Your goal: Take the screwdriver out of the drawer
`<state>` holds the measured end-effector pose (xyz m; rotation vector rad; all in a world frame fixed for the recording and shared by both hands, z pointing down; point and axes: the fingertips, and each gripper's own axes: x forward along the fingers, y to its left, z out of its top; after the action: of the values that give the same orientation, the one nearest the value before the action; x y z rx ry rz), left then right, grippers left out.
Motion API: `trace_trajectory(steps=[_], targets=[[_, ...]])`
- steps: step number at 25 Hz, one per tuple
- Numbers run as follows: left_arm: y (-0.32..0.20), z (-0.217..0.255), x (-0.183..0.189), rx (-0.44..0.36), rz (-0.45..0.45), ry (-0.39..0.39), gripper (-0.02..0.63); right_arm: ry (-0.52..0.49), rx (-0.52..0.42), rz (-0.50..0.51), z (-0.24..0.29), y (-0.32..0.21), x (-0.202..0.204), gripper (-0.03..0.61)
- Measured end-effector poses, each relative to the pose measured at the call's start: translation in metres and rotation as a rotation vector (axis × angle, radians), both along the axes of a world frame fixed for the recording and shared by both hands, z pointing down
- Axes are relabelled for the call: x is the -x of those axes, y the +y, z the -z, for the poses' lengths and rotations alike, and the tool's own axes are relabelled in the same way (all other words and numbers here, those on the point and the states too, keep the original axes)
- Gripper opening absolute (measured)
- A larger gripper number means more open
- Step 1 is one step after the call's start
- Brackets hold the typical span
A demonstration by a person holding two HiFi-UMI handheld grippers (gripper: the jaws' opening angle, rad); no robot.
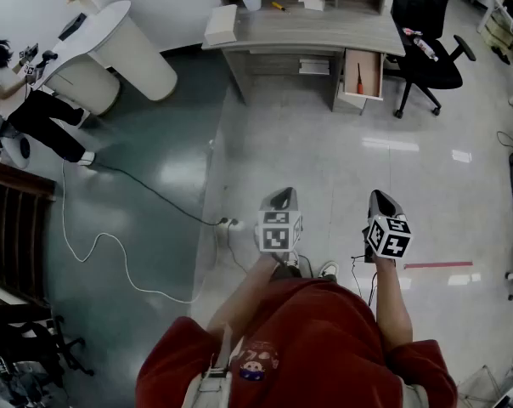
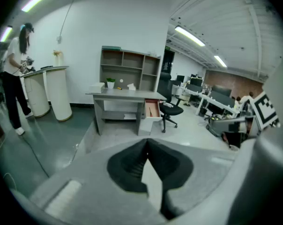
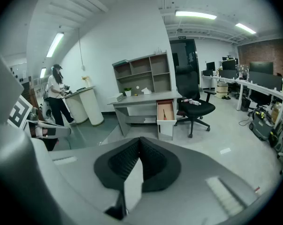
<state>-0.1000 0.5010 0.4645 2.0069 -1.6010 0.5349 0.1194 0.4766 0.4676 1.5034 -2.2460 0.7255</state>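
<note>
- The screwdriver (image 1: 358, 78) lies in the open drawer (image 1: 361, 97) under the right end of the worktop (image 1: 324, 31). Its long axis runs along the drawer's pull line, so it's roughly end-on to us.
- It's straight ahead across the floor, well apart from both claws.
- The right claw (image 1: 380, 199) lines up with the drawer almost dead-on and looks nearer. The left claw (image 1: 280, 195) sits off to the side.
- Both claws are clenched on nothing, so I'd say the right needs to open first.

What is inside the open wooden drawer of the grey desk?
One red-handled screwdriver lies lengthwise on the bare bottom of the open wooden drawer. Nothing else shows there. Any part of the drawer still under the grey desk top is covered and cannot be checked.
</note>
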Motion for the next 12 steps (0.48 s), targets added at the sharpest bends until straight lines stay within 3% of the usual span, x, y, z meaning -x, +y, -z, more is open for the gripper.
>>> trace_trajectory(steps=[12], targets=[[-0.004,0.0,0.028,-0.011,-0.014,0.031,-0.002,0.001,0.006,-0.013,-0.002,-0.006,0.034,0.002]])
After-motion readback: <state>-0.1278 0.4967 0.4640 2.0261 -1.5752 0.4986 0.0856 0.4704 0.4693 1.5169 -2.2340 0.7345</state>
